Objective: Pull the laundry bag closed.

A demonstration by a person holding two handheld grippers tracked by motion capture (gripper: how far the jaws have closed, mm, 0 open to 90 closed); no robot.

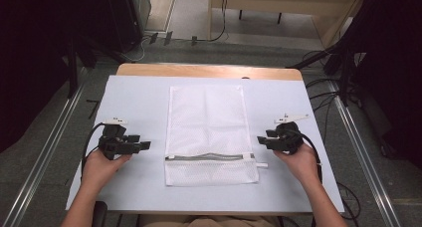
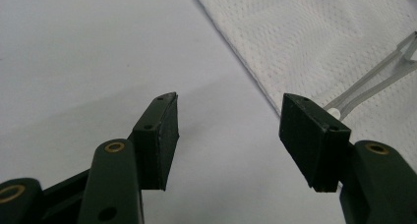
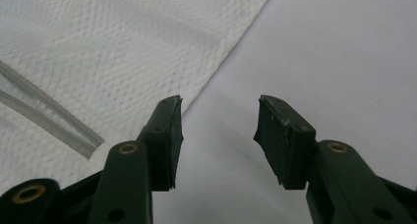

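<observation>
While the white mesh bag (image 1: 208,135) lies flat mid-surface, the left tool (image 1: 141,145) waits just off its left edge and the right tool (image 1: 263,139) just off its right edge, both gaping, gripping nothing.

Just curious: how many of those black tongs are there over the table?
2: left tongs beside the mesh bag's left edge, right tongs beside its right edge; both open, empty.
</observation>
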